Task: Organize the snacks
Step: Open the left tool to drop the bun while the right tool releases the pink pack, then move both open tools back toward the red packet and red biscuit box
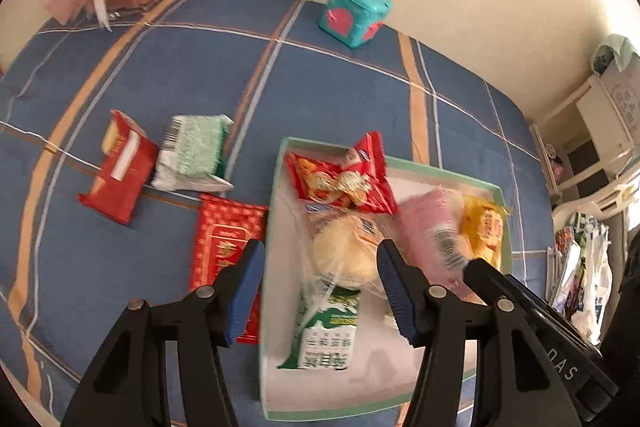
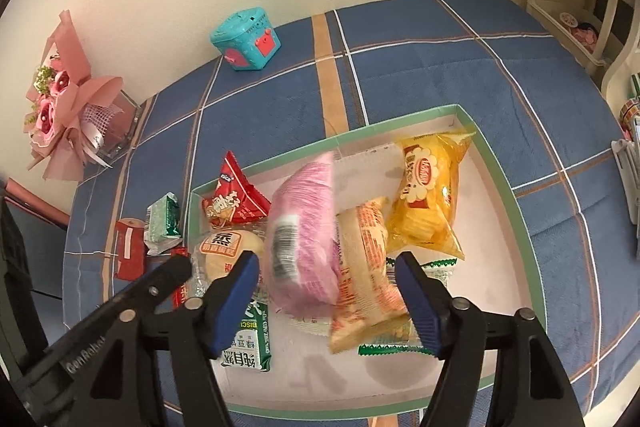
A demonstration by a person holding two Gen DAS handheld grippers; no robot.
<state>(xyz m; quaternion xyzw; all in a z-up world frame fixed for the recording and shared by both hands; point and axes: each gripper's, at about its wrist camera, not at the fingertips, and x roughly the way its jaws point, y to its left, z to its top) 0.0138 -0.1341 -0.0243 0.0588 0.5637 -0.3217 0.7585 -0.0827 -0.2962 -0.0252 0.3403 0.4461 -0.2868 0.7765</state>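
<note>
On the blue plaid bedspread (image 2: 420,75), both grippers gape empty; the right gripper (image 2: 326,301) should clear the pink packet (image 2: 304,227) between its fingers, the left gripper (image 1: 320,291) go for the red packet (image 1: 224,239) beside its left finger.

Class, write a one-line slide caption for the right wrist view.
Open right gripper above a pink snack pack dropping blurred into the green-rimmed box.

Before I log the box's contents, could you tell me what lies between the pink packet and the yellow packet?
An orange-printed packet lies between the pink packet and yellow packet, in the right wrist view.
</note>
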